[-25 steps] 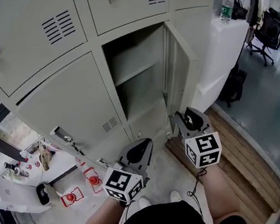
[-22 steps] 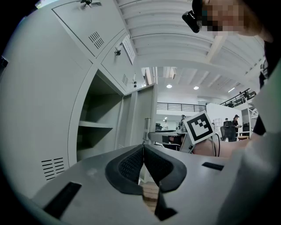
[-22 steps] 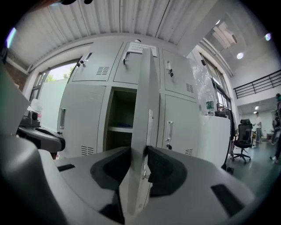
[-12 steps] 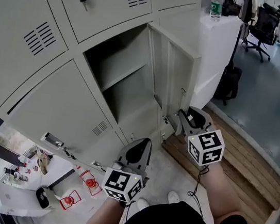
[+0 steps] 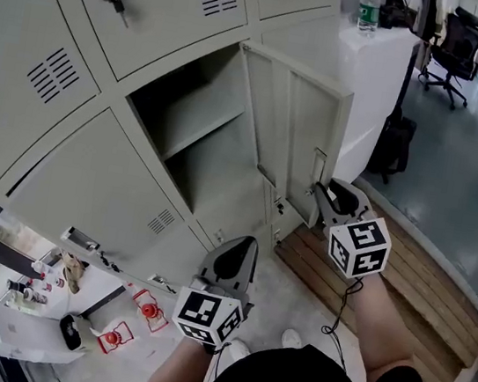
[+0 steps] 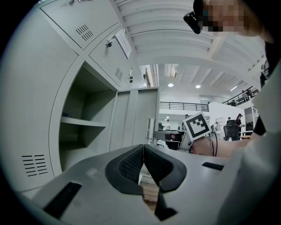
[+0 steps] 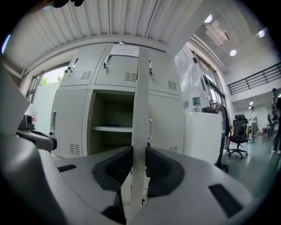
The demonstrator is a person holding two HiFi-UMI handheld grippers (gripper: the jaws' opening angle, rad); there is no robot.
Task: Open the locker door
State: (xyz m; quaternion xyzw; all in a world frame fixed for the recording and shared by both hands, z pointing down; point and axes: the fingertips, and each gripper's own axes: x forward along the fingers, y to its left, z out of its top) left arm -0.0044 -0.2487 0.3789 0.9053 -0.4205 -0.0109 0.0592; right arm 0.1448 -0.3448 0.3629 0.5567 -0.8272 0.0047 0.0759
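The grey locker door (image 5: 298, 123) stands swung out from its open compartment (image 5: 191, 125), which holds one shelf. My right gripper (image 5: 317, 191) is at the door's free edge, just below the handle plate. In the right gripper view the door edge (image 7: 140, 110) runs upright between the pads of the right gripper (image 7: 139, 154); its jaws have just been closing and both pads lie against the edge. My left gripper (image 5: 243, 243) hangs lower, in front of the lockers, its pads pressed together on nothing. In the left gripper view the left gripper (image 6: 143, 149) faces the open compartment and the door (image 6: 131, 118).
Shut lockers with keys (image 5: 116, 3) surround the open one. A white cabinet with a water bottle (image 5: 367, 7) stands right of the door. Wooden planking (image 5: 422, 275) lies under my right arm. Small items (image 5: 129, 334) lie on the floor at lower left. An office chair (image 5: 460, 50) stands far right.
The door has swung further out to the right, and my right gripper has moved right with its edge. The left gripper stays about where it was.
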